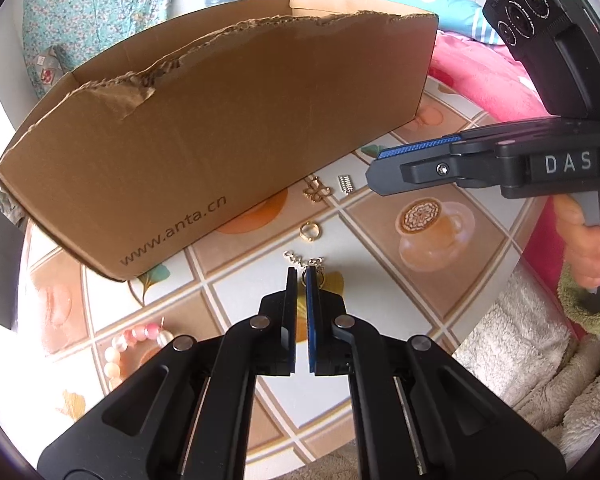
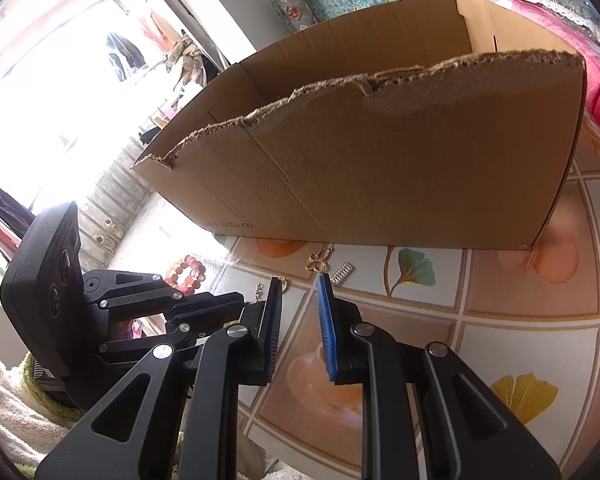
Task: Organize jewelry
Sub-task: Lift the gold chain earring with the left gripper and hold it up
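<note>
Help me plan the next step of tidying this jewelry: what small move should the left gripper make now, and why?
Probably lift the left gripper straight up a little. Its jaws stand nearly closed at the small silver chain piece with a ring on the patterned tablecloth, seemingly pinching it. The open brown cardboard box stands just behind with a tall torn wall, so the piece must rise before it can go over.

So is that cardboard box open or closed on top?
Open. The box has no lid; its torn front edge shows, and the inner walls are visible over it. Its contents are hidden.
</note>
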Tool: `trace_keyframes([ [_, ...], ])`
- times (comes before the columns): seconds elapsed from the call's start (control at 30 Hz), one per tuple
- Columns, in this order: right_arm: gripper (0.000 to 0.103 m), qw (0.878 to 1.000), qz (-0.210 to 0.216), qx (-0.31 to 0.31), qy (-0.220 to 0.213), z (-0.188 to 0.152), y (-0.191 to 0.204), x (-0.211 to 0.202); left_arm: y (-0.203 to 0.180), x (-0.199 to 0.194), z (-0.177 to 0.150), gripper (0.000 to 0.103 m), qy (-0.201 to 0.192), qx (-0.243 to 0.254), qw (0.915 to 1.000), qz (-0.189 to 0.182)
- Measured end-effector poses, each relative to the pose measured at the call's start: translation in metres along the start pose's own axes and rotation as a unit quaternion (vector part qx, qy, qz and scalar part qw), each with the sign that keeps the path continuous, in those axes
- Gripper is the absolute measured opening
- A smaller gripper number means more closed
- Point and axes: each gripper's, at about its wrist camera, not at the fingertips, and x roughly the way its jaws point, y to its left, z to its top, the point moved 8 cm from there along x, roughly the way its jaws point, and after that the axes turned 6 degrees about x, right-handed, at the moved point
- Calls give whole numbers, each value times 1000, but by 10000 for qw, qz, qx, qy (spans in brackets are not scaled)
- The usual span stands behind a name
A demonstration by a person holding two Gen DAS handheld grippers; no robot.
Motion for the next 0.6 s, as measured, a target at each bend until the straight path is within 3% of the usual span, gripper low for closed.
trace_keyframes([
  [0.23, 19, 9993, -14, -276, 265, -7, 18, 13, 9, -6, -10, 4, -91, -233, 9995, 218],
  [0.6, 19, 9933, -344, -829, 723, -21, 47, 39, 14, -16, -21, 4, -375, -435, 9983, 101],
])
